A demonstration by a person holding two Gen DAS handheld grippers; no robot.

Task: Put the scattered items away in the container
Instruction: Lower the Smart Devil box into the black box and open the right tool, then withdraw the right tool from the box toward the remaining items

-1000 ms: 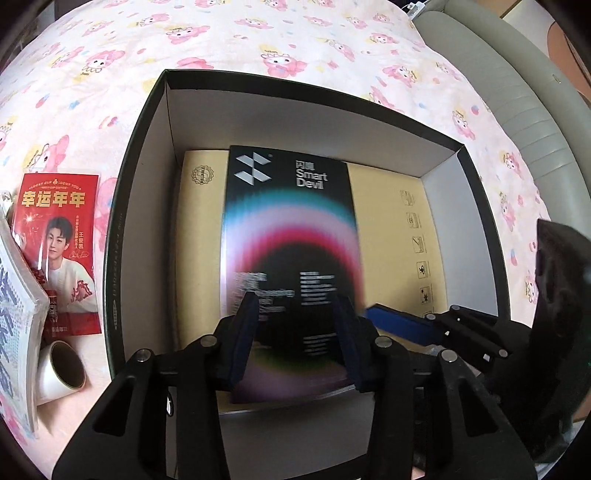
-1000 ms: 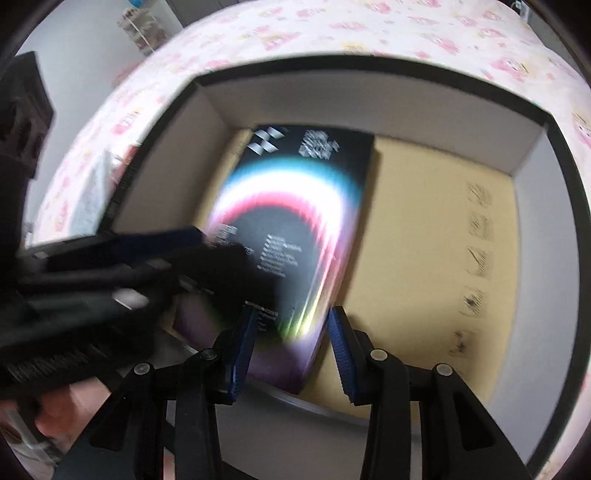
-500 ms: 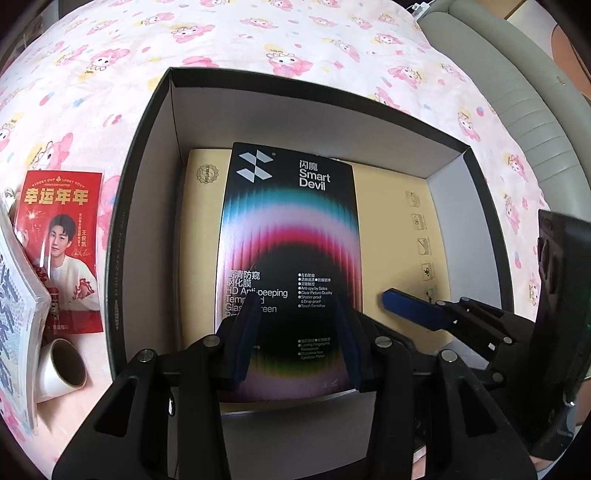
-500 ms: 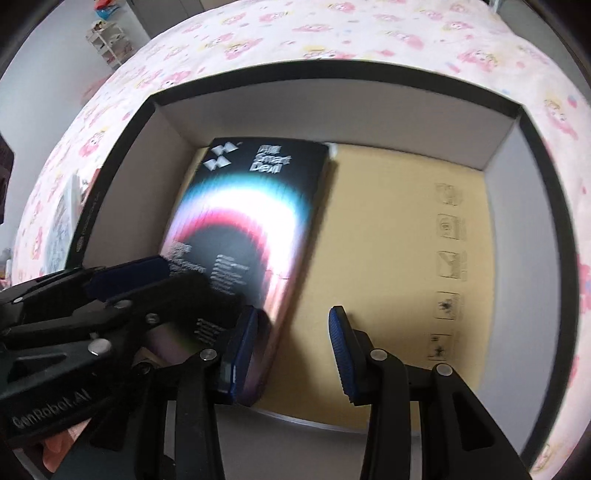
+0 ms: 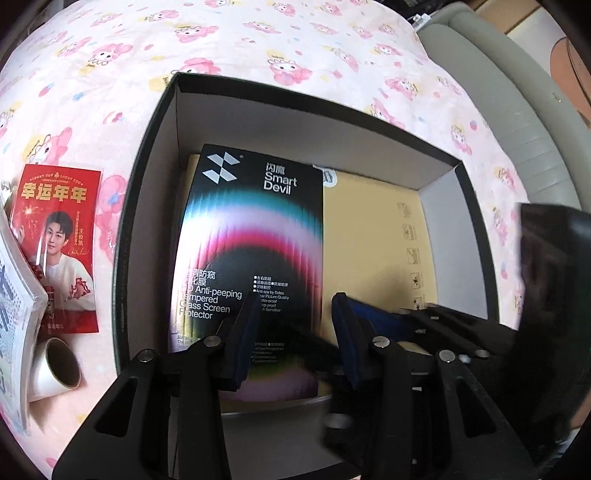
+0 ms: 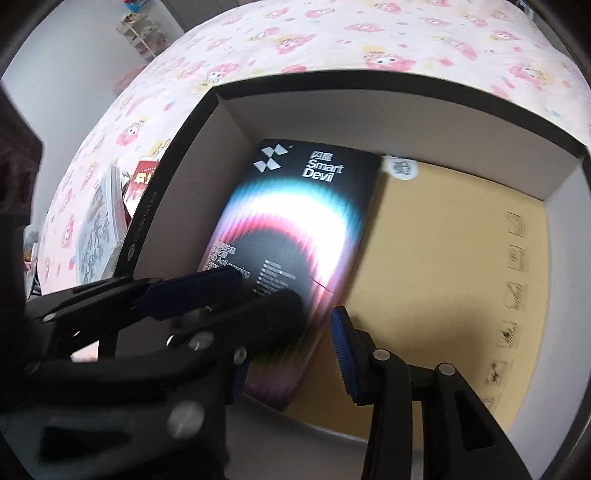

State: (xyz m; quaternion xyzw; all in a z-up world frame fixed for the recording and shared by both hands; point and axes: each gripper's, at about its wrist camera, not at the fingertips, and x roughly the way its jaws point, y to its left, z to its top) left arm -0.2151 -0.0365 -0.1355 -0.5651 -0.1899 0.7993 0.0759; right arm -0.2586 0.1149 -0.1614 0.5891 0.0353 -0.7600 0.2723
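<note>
A black cardboard box (image 5: 147, 155) (image 6: 177, 155) stands open on the bed. Inside it a black Smart Devil screen-protector pack (image 5: 255, 236) (image 6: 299, 221) lies flat on a tan padded envelope (image 5: 369, 236) (image 6: 443, 258). My left gripper (image 5: 293, 336) is open and empty above the pack's near end. My right gripper (image 6: 291, 354) is open and empty beside it, over the pack's near right corner. Left of the box lie a red card with a portrait (image 5: 55, 240), a white tape roll (image 5: 55, 365) and a plastic-wrapped booklet (image 5: 14, 314).
The pink cartoon-print bedsheet (image 5: 295, 44) surrounds the box. A grey padded bed frame (image 5: 517, 110) runs along the right. A shelf stands by the wall far off in the right wrist view (image 6: 144, 33).
Both grippers have drawn back and up from the box. The pack now lies free in the box, shifted slightly left. The right gripper has swung right, and the left gripper crosses its view.
</note>
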